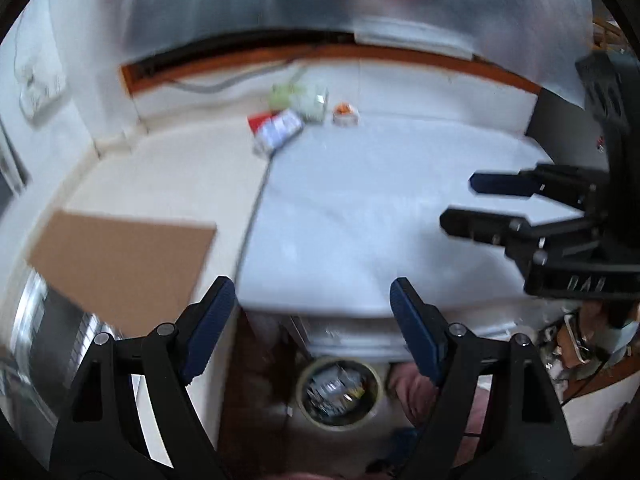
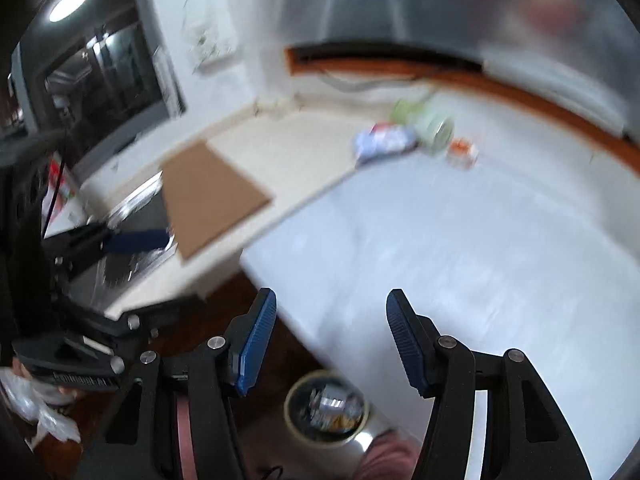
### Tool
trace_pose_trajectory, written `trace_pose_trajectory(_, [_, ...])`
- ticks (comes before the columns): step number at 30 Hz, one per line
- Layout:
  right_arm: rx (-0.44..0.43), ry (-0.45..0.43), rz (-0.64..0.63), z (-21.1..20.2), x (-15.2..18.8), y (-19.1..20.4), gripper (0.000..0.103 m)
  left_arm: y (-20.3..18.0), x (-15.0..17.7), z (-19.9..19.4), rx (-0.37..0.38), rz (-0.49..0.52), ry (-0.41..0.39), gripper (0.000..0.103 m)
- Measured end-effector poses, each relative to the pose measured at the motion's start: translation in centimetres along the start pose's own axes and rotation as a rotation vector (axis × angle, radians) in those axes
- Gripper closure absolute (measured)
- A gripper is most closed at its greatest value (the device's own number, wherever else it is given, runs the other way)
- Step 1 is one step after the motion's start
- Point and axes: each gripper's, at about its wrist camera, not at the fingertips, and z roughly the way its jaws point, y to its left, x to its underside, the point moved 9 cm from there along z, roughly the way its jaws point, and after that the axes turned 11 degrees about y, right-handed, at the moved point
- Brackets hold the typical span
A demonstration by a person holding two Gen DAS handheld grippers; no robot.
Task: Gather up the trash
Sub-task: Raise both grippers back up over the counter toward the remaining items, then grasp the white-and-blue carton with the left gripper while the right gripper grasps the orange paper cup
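Left wrist view, blurred: left gripper [image 1: 312,292] spread wide, nothing between its 2 blue pads [image 1: 210,320]. Below it on the floor, a round trash bin [image 1: 339,394] with wrappers inside. Ahead, a white table [image 1: 380,200]; at its far edge a red-and-blue wrapper [image 1: 276,128], a pale green cup [image 1: 308,102] lying on its side, a small orange-topped piece [image 1: 345,114]. Left of the wrapper, a brown cardboard sheet [image 1: 124,256] on a cream counter [image 1: 180,168]. At right, right gripper [image 1: 456,202] side-on, jaws apart, empty.

Right wrist view: right gripper [image 2: 331,300] spread, holding nothing. Trash bin [image 2: 326,406] underneath, by the table edge. Wrapper [image 2: 384,140], cup [image 2: 434,130] and orange-topped piece [image 2: 462,152] clustered far back on the table [image 2: 460,260]. Cardboard sheet [image 2: 212,196] to the left, left gripper [image 2: 136,240] beside it.
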Motion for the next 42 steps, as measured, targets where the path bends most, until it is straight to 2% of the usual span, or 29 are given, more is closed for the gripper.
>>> trace_pose_trajectory(3, [0.071, -0.051, 0.009, -0.3, -4.3, -2.8, 0.031, 0.9, -4.1, 0.9, -0.033, 0.017, -0.023, 0.025])
trace_pose_trajectory(5, [0.111, -0.059, 0.024, 0.5, -7.1, -5.1, 0.031, 1.7, -6.7, 2.4, -0.064, 0.026, -0.024, 0.025])
trace_pose_trajectory(8, [0.149, -0.062, 0.057, 2.5, -10.6, -9.4, 0.031, 2.8, -10.4, 5.5, -0.094, 0.034, -0.009, 0.025])
trace_pose_trajectory(12, [0.163, -0.061, 0.102, 6.3, -13.9, -14.0, 0.031, 4.3, -14.3, 11.4, -0.098, 0.020, 0.040, 0.025])
trace_pose_trajectory(19, [0.145, -0.021, 0.171, 13.9, -16.2, -19.2, 0.031, 5.8, -18.7, 20.4, -0.112, -0.002, 0.104, 0.025])
trace_pose_trajectory(26, [0.159, -0.008, 0.193, 19.9, -17.7, -21.3, 0.031, 6.0, -21.0, 25.0, -0.134, -0.005, 0.129, 0.025])
trace_pose_trajectory(33, [0.191, 0.012, 0.195, 23.6, -18.8, -22.7, 0.031, 5.4, -22.0, 28.4, -0.156, 0.020, 0.162, 0.026])
trace_pose_trajectory(35, [0.180, 0.038, 0.213, 24.5, -19.1, -23.1, 0.031, 5.8, -22.3, 29.3, -0.155, 0.011, 0.168, 0.032])
trace_pose_trajectory(37, [0.176, 0.054, 0.223, 25.1, -19.3, -23.3, 0.031, 6.0, -22.3, 29.7, -0.146, -0.010, 0.181, 0.047])
trace_pose_trajectory(38, [0.181, 0.065, 0.226, 25.5, -19.4, -23.4, 0.032, 6.1, -22.4, 30.0, -0.129, -0.021, 0.184, 0.050])
trace_pose_trajectory(39, [0.183, 0.079, 0.225, 25.9, -19.4, -23.4, 0.039, 6.2, -22.5, 30.1, -0.118, -0.034, 0.187, 0.054])
trace_pose_trajectory(40, [0.189, 0.085, 0.222, 26.1, -19.5, -23.4, 0.042, 6.3, -22.6, 30.2, -0.119, -0.042, 0.188, 0.059])
trace_pose_trajectory(41, [0.187, 0.083, 0.214, 26.2, -19.6, -23.3, 0.049, 6.4, -22.6, 30.3, -0.116, -0.045, 0.187, 0.060])
trace_pose_trajectory(42, [0.188, 0.082, 0.211, 26.5, -19.8, -23.4, 0.050, 6.4, -22.6, 30.1, -0.106, -0.051, 0.182, 0.064])
